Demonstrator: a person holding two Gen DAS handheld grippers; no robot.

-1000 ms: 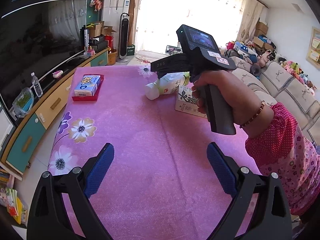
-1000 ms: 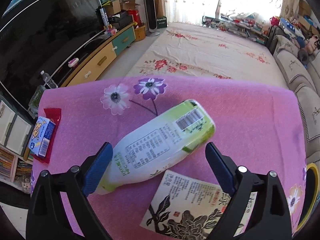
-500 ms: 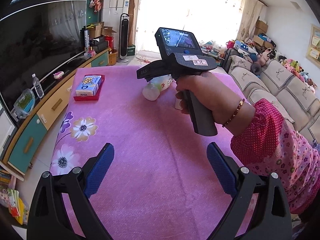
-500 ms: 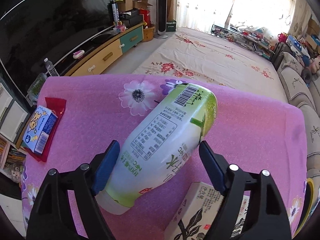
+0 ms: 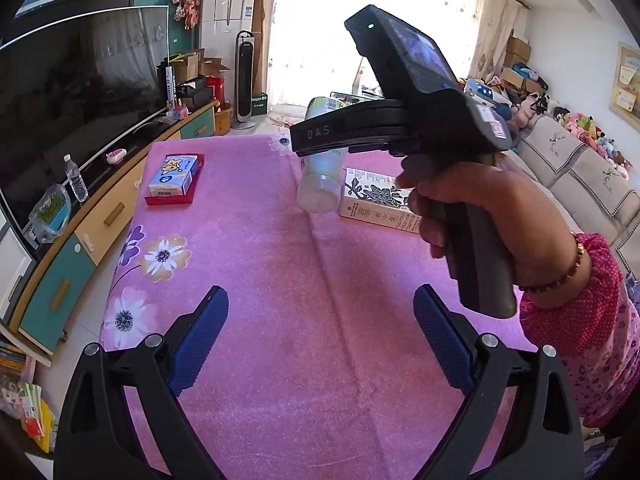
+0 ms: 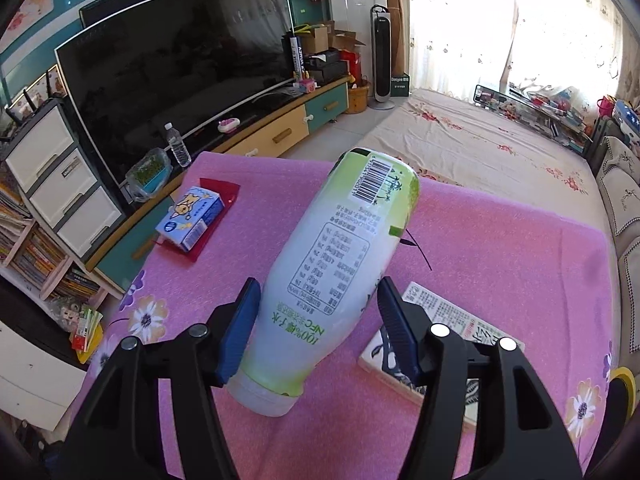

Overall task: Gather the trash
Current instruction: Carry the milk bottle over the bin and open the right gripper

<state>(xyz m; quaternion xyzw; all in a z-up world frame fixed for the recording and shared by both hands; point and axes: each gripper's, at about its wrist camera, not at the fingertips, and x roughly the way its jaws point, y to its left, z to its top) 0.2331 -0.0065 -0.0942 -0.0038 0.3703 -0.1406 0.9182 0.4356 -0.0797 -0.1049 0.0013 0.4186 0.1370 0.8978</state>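
A white and green plastic bottle (image 6: 332, 272) hangs tilted above the pink table (image 5: 280, 280), cap end low and barcode end high. My right gripper (image 6: 319, 284) holds it near the neck. Its blue pads press both sides and the jaws are still closing. In the left wrist view the bottle (image 5: 322, 176) shows below that gripper's black body, held by a person's hand (image 5: 460, 200). A flat carton with a black flower print (image 6: 440, 320) lies on the cloth just behind and right of the bottle. My left gripper (image 5: 320, 292) stands open over bare cloth near the front edge.
A blue box on a red tray (image 5: 174, 170) sits at the table's far left. A TV cabinet (image 5: 100, 220) with a water bottle runs along the left. A sofa (image 5: 580, 176) is on the right. A yellow roll (image 6: 622, 384) lies at the table's right edge.
The right gripper's jaws closed onto the bottle, then lifted it off the cloth and tipped its base upward. The left gripper stayed where it was.
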